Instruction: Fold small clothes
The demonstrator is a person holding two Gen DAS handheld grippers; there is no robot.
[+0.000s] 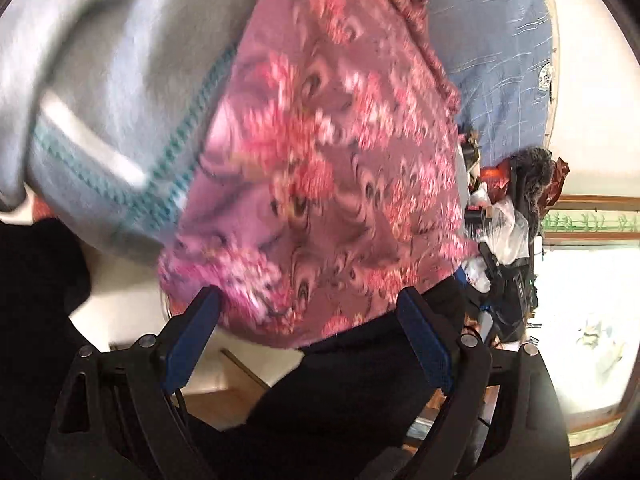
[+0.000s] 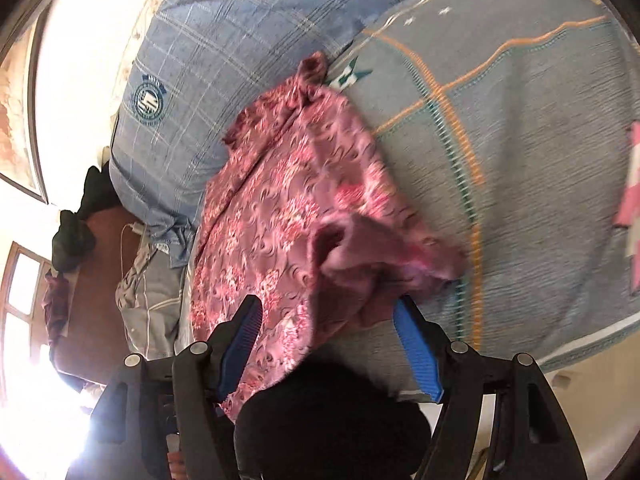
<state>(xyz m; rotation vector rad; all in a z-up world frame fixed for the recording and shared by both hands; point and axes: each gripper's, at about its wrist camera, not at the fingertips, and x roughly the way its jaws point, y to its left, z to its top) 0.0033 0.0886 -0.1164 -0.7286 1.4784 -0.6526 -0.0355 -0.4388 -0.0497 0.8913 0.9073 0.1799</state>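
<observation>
On the grey blanket [image 2: 520, 152], with its orange and teal stitched lines, lay the pink flowered garment [image 2: 288, 216], spread mostly flat, one end bunched and lifted into a fold with a dark opening. No container showed in either view. Beyond the blanket, past the garment's gathered, ruffled edge, sat a blue checked pillow [image 2: 208, 64] with a round badge. The right gripper [image 2: 326, 320] hung over the garment's near edge, fingers released and wide, the raised fold lying between them unpinched. The left gripper [image 1: 308, 312] hung over the garment's rounded near edge [image 1: 320, 160], blue pads spread and grasping nothing. Dark cloth [image 1: 340, 392] lay below both grippers.
</observation>
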